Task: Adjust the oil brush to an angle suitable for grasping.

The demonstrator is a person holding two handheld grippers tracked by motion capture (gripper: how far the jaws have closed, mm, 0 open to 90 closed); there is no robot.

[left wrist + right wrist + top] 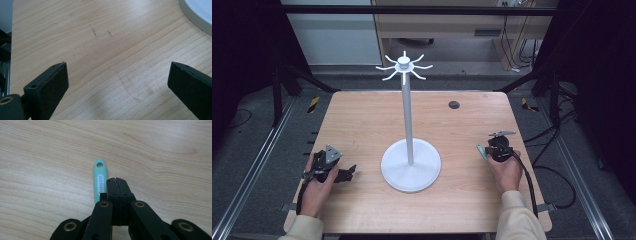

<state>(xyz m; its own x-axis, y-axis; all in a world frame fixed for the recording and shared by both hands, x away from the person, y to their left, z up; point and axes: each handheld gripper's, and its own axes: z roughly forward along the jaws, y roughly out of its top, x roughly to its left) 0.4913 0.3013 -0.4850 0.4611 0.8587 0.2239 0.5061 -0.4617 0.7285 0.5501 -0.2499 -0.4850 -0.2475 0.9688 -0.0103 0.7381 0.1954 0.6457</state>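
The right gripper [116, 180] has its jaws pressed together with nothing between them, just beside the green handle [100, 180] near the table's [362, 120] right edge. The left gripper [117, 77] rests spread wide, waiting. The hook stand [408, 125] at the centre probably should receive the handle.

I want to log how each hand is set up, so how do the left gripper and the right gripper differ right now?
The left gripper stands wide open with bare table between its jaws; the right gripper has its jaws pressed together. The left gripper has nothing beside it but the white stand's base farther off; the right gripper lies beside a mint-green handle. In the high view, the left gripper points inward toward the stand, the right gripper away from the person. Both are black and held low over the table.
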